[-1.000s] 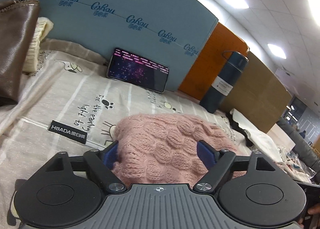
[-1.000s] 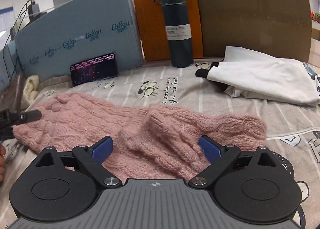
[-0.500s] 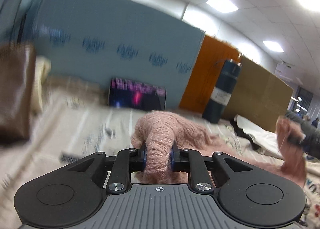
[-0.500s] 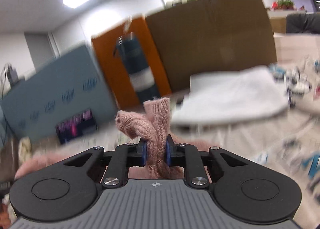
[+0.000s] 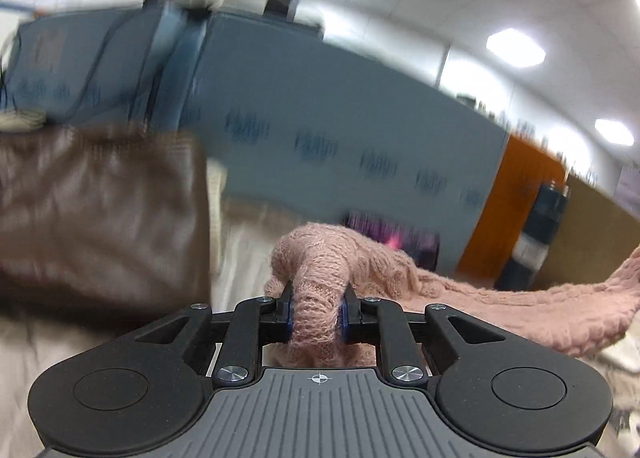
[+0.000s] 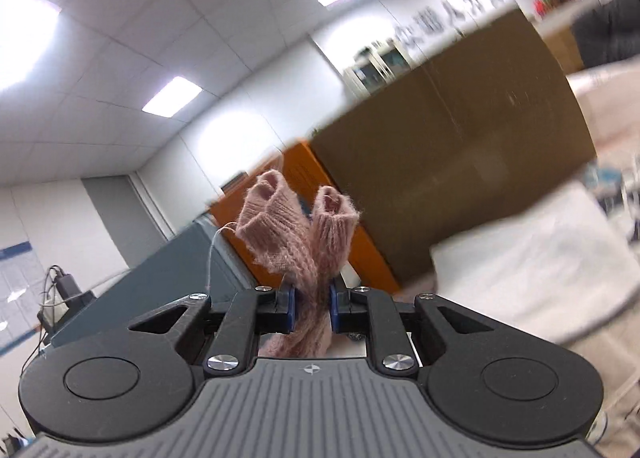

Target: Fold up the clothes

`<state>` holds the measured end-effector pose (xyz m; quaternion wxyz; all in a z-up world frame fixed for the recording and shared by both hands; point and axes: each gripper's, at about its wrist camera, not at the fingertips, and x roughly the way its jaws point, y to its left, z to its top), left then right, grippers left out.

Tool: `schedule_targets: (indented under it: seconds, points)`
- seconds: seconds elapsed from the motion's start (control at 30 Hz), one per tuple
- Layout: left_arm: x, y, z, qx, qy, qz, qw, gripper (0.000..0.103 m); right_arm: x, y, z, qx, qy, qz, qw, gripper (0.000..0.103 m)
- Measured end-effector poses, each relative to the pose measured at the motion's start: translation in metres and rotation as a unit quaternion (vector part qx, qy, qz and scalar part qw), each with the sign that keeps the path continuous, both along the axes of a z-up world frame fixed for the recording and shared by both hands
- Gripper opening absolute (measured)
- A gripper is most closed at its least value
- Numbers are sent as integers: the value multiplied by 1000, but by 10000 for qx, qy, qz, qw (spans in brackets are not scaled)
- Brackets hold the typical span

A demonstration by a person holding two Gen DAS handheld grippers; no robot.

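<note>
The pink knitted garment [image 5: 460,298] is held at both ends. My left gripper [image 5: 317,314] is shut on a bunched fold of it, and the knit stretches away to the right, lifted off the bed. My right gripper [image 6: 311,308] is shut on the garment's other end [image 6: 296,226], where two ribbed cuff openings stick up above the jaws. The right wrist view is tilted up toward the ceiling.
A brown leather bag [image 5: 96,218] sits close on the left. A blue foam board [image 5: 340,130], orange board [image 5: 516,202], dark flask [image 5: 536,234] and cardboard panel [image 6: 460,162] stand behind. A white garment [image 6: 532,258] lies on the bed at the right.
Both grippers went from open over the flat garment to shut on it. They have since lifted it, the right one tilting further upward and the left one swinging left.
</note>
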<state>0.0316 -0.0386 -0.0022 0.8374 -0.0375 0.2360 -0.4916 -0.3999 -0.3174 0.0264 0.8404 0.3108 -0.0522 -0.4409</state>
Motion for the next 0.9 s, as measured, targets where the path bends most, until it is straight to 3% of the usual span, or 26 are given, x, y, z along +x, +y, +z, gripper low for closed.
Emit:
schedule_targets:
  seconds: [0.13, 0.2, 0.23, 0.3, 0.37, 0.43, 0.47, 0.53, 0.63, 0.73, 0.77, 0.83, 0.9]
  points:
    - [1, -12, -8, 521, -75, -13, 9986, 24, -6, -24, -33, 600, -6, -78, 9982, 14]
    - [0, -14, -5, 627, -261, -113, 9976, 34, -9, -31, -46, 800, 67, -127, 9967, 14]
    - [0, -13, -4, 659, -379, -163, 9970, 39, -12, -32, -48, 827, 77, -155, 9964, 18]
    - [1, -12, 0, 720, -631, -139, 9953, 59, -18, -31, -49, 812, 101, -365, 9960, 28]
    - [3, -11, 5, 771, -896, -30, 9930, 62, -22, -28, -47, 714, 180, -736, 9946, 42]
    - [1, -11, 14, 719, -1170, -160, 9904, 69, -24, -23, -45, 590, 263, -1112, 9917, 48]
    - [-1, -13, 18, 675, -1366, -282, 9879, 79, -26, -21, -43, 526, 222, -1186, 9913, 50]
    - [-7, -18, 25, 585, -1774, -540, 9809, 85, -29, -17, -40, 406, 135, -1258, 9911, 64]
    - [-15, -29, 32, 509, -2137, -1034, 9701, 85, -21, -12, -38, 328, -27, -591, 9977, 79]
    - [-18, -45, 31, 588, -2183, -1649, 9601, 85, -13, -8, -36, 248, -190, 80, 9995, 87]
    - [-16, -50, 29, 629, -2087, -1843, 9584, 85, -8, -7, -37, 253, -188, 351, 9989, 88]
    - [-9, -60, 22, 735, -1752, -2159, 9578, 85, 9, -11, -41, 451, 154, 1110, 9927, 92]
    - [-3, -68, 13, 873, -1360, -2411, 9569, 85, 28, -13, -49, 712, 586, 1488, 9846, 92]
